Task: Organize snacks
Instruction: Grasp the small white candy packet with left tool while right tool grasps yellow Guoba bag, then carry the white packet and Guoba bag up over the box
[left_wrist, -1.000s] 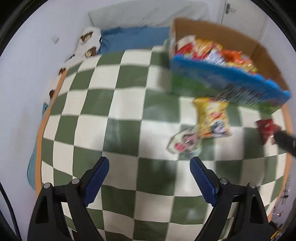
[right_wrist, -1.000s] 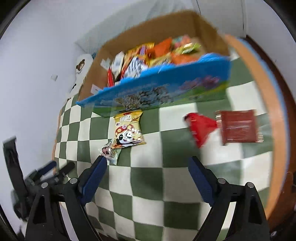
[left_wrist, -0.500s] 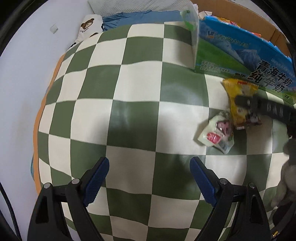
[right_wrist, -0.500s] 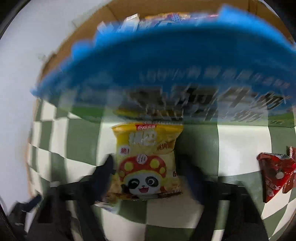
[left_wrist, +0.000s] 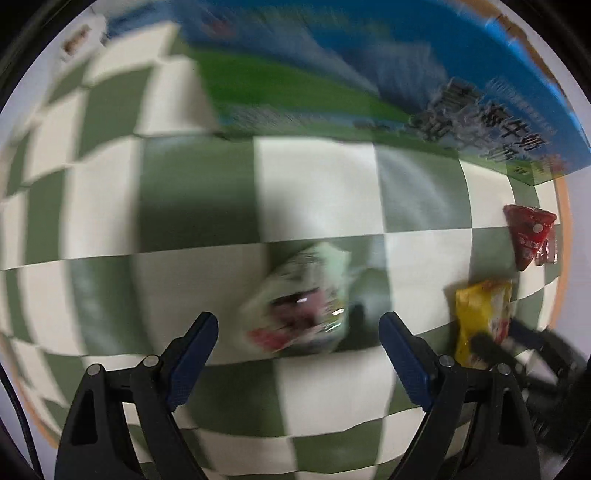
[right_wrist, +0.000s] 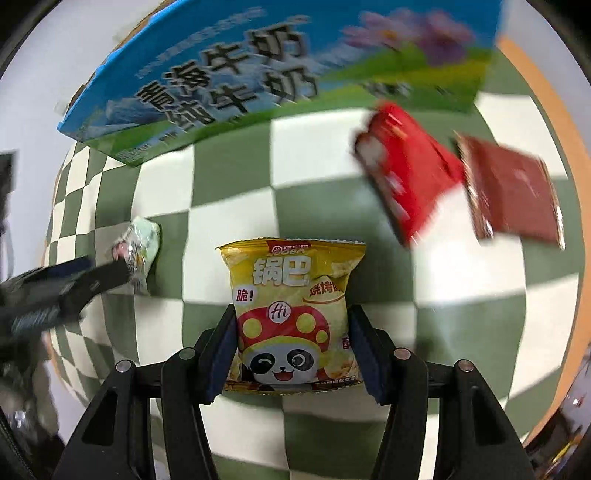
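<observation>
While closing, right gripper (right_wrist: 291, 347) pads touch both sides of yellow snack bag (right_wrist: 291, 314): grasped. Left gripper (left_wrist: 299, 339), jaws narrowing, straddles pale packet (left_wrist: 303, 306), pads clear.

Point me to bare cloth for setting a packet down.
Free: checkered cloth left of the pale packet, and in front of the milk carton. Crowded: the right edge, where the yellow panda bag, red packet and dark red packet lie.
</observation>
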